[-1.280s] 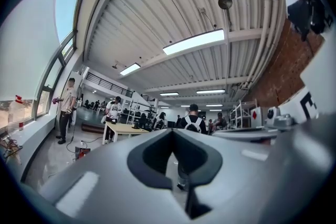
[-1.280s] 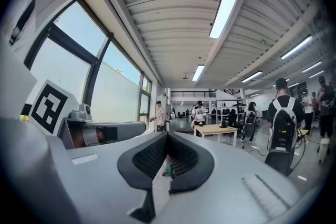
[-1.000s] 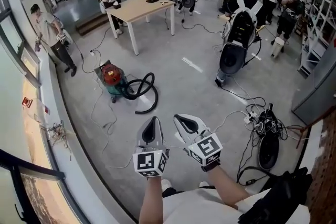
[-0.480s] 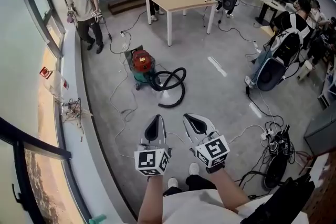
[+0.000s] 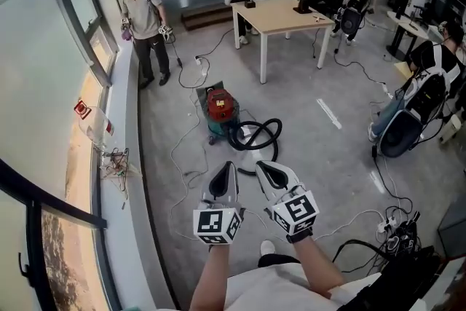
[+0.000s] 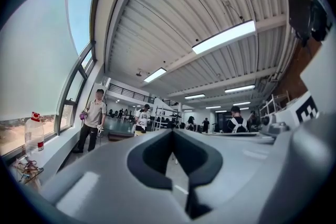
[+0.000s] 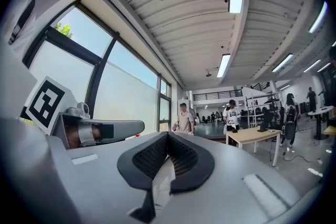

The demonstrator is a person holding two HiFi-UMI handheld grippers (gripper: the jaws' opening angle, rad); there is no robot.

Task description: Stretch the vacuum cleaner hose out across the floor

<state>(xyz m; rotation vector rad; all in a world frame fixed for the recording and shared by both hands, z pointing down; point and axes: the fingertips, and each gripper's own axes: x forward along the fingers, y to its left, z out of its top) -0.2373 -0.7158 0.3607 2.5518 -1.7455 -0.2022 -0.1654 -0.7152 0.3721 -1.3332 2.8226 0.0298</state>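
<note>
Head view: the black hose [image 5: 256,140] lay coiled on the floor [image 5: 320,156] beside the red vacuum cleaner [image 5: 220,109], ahead of and well apart from the left tool [image 5: 226,170] and right tool [image 5: 263,170]. I judged the stretching not yet begun.

Left gripper view: the left tool [image 6: 172,132] was closed and empty.

Right gripper view: the right tool [image 7: 168,135] was likewise closed on nothing.

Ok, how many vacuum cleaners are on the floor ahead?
1. The red-topped vacuum cleaner stands on the floor just this side of the wooden table, its black hose coiled beside it. Others could be hidden further back in the crowded room.
</note>
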